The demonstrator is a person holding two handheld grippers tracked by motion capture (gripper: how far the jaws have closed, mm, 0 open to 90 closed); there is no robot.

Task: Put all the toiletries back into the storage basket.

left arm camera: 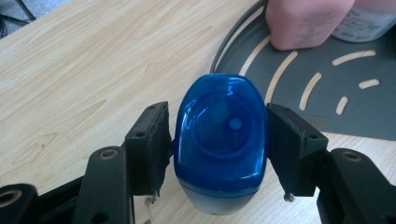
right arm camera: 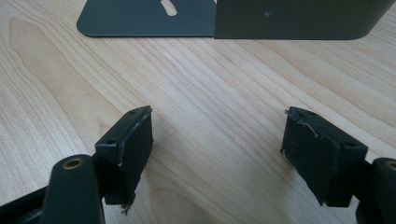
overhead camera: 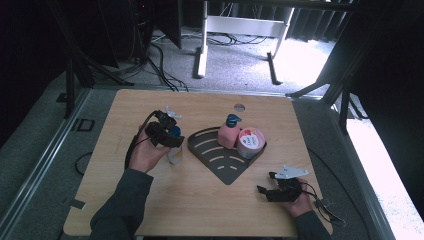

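Gripping: we have the left gripper (left arm camera: 219, 140) with its jaws around the blue cap of a small bottle (left arm camera: 219, 149), a pad on either side; whether both pads press or merely touch, we cannot quite tell, so we take it as clamped.
Bottle's place: it stands on the table (overhead camera: 150, 200) just beside the left edge of the dark slotted tray (overhead camera: 220, 162), outside its rim.
Tray's load: a pink pump bottle (overhead camera: 229, 132) and a round tub with a red-and-white lid (overhead camera: 251, 142) sit at the tray's back.
Right gripper (overhead camera: 272, 187): it rests on the table near the tray's front tip, jaws wide apart and holding nothing.
Doing it well: we judge the step is moving the bottle onto the tray; lift it straight, keep it upright, clear the raised rim, and set it down short of the pink bottle.
High view adds: the whole layout and both hands.
Left gripper view adds: the cap's fit between the pads.
Right gripper view adds: bare wood between its jaws.
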